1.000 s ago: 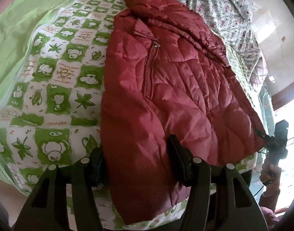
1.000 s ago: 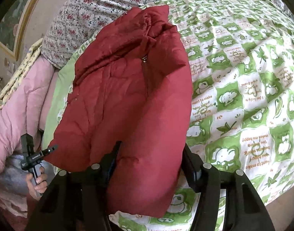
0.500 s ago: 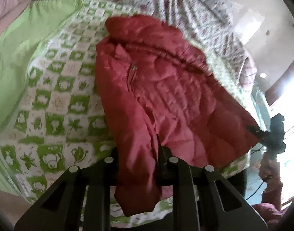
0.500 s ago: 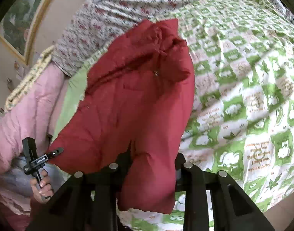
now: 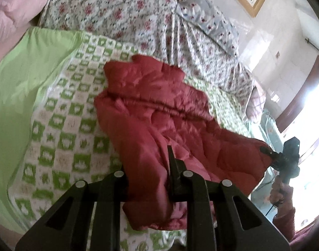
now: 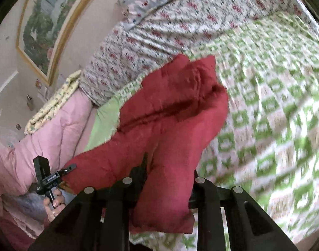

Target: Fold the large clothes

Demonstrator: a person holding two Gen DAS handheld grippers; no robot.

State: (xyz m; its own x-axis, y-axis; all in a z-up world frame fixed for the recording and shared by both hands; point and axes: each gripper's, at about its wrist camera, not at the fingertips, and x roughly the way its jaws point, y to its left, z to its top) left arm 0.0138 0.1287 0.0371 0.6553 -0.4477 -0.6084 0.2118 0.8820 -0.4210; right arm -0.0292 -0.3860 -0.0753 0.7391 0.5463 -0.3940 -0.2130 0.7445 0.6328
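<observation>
A red puffer jacket [image 5: 159, 108] lies on the green-checked bedsheet [image 5: 65, 125], collar toward the far side. Its near hem is raised off the bed. My left gripper [image 5: 148, 167] is shut on a bunched fold of the hem, and the cloth hangs below its fingers. In the right wrist view, my right gripper [image 6: 168, 173] has its jaws closing on the jacket [image 6: 176, 108], pads pressing another fold of the hem. Each view shows the other gripper pinching the jacket's far corner: the right gripper [image 5: 268, 151] and the left gripper [image 6: 72, 166].
A floral quilt [image 5: 117, 10] and pillow lie at the head of the bed. A pink duvet [image 6: 44, 146] is heaped along one side beside a plain green sheet [image 5: 17, 83]. A framed picture [image 6: 46, 21] hangs on the wall. A hand [image 6: 55, 200] holds the left gripper's handle.
Both grippers went from open around the hem to shut on it. Both have since risen, lifting the near edge of the jacket and bunching it toward the collar.
</observation>
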